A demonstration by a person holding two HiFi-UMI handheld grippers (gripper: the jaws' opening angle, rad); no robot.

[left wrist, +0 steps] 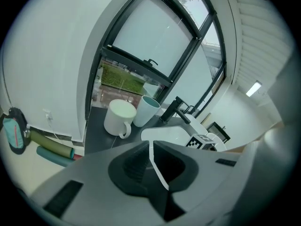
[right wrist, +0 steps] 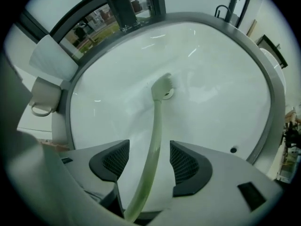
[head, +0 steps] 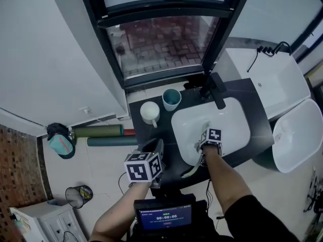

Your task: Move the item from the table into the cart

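Far left, down on the floor: two rolled mats (head: 98,131) along the wall, no part of the job. Next, the left gripper (left wrist: 151,149), over the near left edge of the dark counter (head: 151,135), jaws nearly together with only a thin slit and nothing between them. Idle, by the look of it. Beyond it, at the counter's far left, a white mug (head: 150,112) and, just beside it on the right, a teal cup (head: 171,99).

Right of those, the white sink (head: 232,112), with a black tap (head: 214,89) at its far rim. In the basin, a pale green brush (right wrist: 157,112), head by the drain and handle pointing back toward the near rim. Taken here as the item to move, though lying in the basin and not on a table. Over it, the right gripper (right wrist: 149,145), low in the basin, jaws moderately wide, handle between the pads with a gap on either side. Not yet clamped.

Step in hand, judging from this: the grasp. Next move: close squarely on the handle near its middle, then lift clear of the rim without dragging the head along the basin. Slim, smooth, possibly wet handle, so liable to pivot or slip in a loose grip. No cart in any view; to be found before the carry.
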